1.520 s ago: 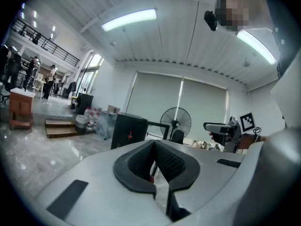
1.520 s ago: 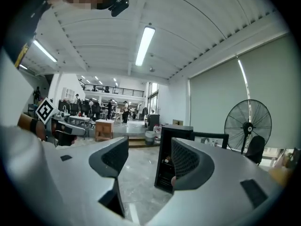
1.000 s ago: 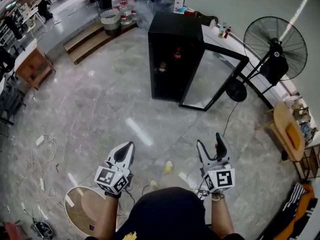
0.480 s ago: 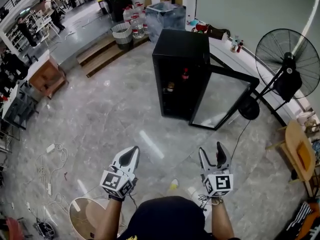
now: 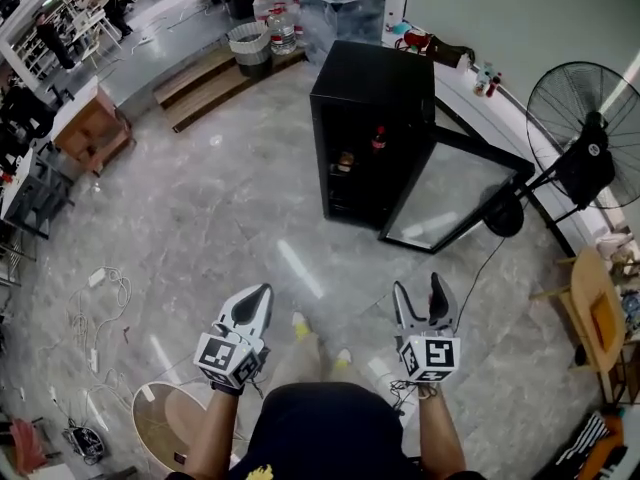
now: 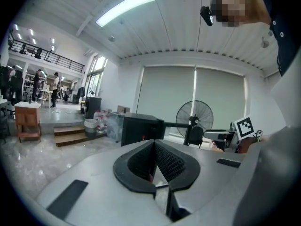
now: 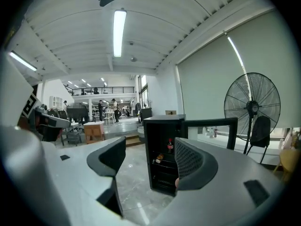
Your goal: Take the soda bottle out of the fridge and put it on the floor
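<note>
Low in front of the person's body, the right gripper (image 5: pixel 418 290) is held with its jaws spread and nothing between them. The left gripper (image 5: pixel 255 304) beside it has its jaws pressed together and is likewise empty. Both point forward across a stretch of floor (image 5: pixel 230 208) toward the fridge (image 5: pixel 368 73), which stands well apart from them with its glass door (image 5: pixel 445 196) open to the right. The soda bottle (image 5: pixel 378 138) stands upright on an upper shelf inside, its long axis vertical. It lies ahead of the grippers and a little right of the person's midline, so the right gripper looks the nearer of the two and, being open, the readier. The reach will probably have to pass beside the door's free edge, with the jaws closing across the bottle's sides.

The head view gives the layout, but the bottle is only a small red-marked shape there. The right gripper view frames the open fridge between its jaws and shows the bottle's dark body and red label. The left gripper view shows the fridge from farther off, with a fan (image 6: pixel 194 119) beyond, and the bottle is too small to tell.
</note>
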{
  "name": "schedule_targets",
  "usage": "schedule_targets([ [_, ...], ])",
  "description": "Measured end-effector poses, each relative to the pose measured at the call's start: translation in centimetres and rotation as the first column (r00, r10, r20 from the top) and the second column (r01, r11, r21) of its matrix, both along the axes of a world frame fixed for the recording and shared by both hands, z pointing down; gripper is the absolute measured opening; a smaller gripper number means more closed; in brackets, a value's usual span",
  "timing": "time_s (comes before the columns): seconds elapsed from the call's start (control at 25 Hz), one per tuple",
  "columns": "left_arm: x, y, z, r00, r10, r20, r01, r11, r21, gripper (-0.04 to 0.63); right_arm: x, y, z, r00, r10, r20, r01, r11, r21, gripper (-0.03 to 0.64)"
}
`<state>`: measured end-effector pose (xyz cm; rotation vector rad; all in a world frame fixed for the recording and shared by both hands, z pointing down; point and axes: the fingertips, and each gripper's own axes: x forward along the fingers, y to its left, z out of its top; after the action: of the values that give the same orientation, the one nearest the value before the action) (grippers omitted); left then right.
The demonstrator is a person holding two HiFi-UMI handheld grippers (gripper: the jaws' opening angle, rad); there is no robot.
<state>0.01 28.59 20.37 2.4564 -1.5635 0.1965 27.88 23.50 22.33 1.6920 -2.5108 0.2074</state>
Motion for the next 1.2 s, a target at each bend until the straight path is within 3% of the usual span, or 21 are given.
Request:
schedule_targets([
  [0.32, -3.3, -8.6, 1.1, 0.997, 0.060, -0.051, -0.059, 0.998, 0.007, 0.015, -2.9, -6.8, 0.6, 0.997, 0.065, -0.039, -0.065, 0.998, -0.013, 0.296],
  [0.52, -8.8, -14.4, 1.5, 0.994, 0.104, -0.035, -0.104, 0.995, 0.014, 0.015, -7.6, -11.1, 0.5, 0.990, 0.109, -0.087, -0.112, 0.993, -0.032, 0.282],
  [0.72, -12.1, -20.1, 2.1, 0.989, 0.126, -0.071, -0.126, 0.992, 0.011, 0.015, -10.7, -15.9, 1.0, 0.983, 0.156, -0.093, -0.161, 0.986, -0.049, 0.283],
  [0.92, -12.7, -23.8, 3.0, 0.979, 0.177, -0.102, -0.179, 0.984, -0.011, 0.015, -12.3, -19.6, 2.0, 0.977, 0.196, -0.085, -0.203, 0.976, -0.081, 0.283],
  [1.2, -10.2, -28.2, 5.1, 0.969, 0.212, -0.128, -0.217, 0.976, -0.023, 0.015, -11.9, -26.3, 4.8, 0.977, 0.189, -0.101, -0.200, 0.973, -0.113, 0.285],
])
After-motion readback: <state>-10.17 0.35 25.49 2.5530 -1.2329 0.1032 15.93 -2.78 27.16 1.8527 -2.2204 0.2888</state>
